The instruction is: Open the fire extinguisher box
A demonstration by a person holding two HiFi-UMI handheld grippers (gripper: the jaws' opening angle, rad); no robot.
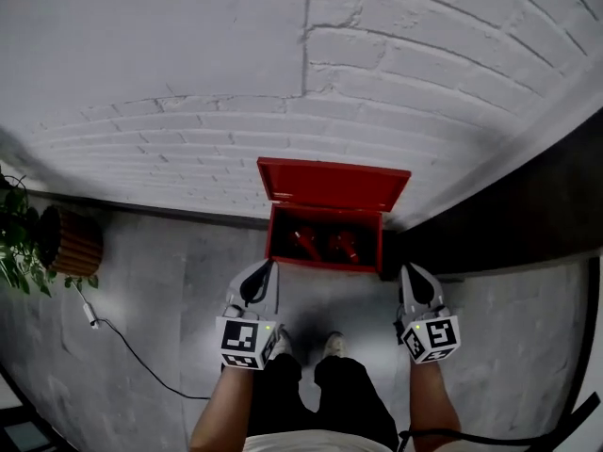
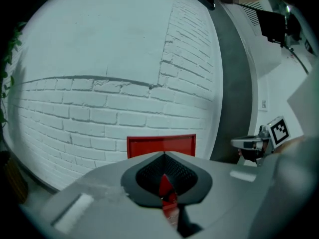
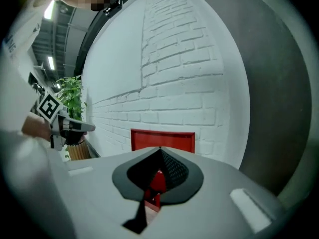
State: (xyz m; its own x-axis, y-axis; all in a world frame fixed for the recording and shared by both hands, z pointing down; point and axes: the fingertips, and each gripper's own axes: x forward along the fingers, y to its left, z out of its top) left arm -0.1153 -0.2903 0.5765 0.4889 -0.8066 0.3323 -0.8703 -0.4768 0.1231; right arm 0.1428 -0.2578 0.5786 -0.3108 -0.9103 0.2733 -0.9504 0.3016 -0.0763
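Fire extinguisher box (image 1: pixel 327 253) sits on the floor (image 1: pixel 160 290) against the white brick wall (image 1: pixel 188 73), dead ahead of the person's shoes. Its red lid (image 1: pixel 334 186) is up and leans back on the wall; red extinguishers (image 1: pixel 325 243) are visible inside. Left claw (image 1: pixel 268 267) is closed and holds nothing, hovering just short of the box's left front corner. Right claw (image 1: pixel 408 271) is the same, closed and empty, near the right front corner. A potted plant (image 1: pixel 19 238) stands far left.

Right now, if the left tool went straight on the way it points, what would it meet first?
Most likely the open red metal fire extinguisher box against the white brick wall. Nothing shows between it and the left tool, though depth is unclear.
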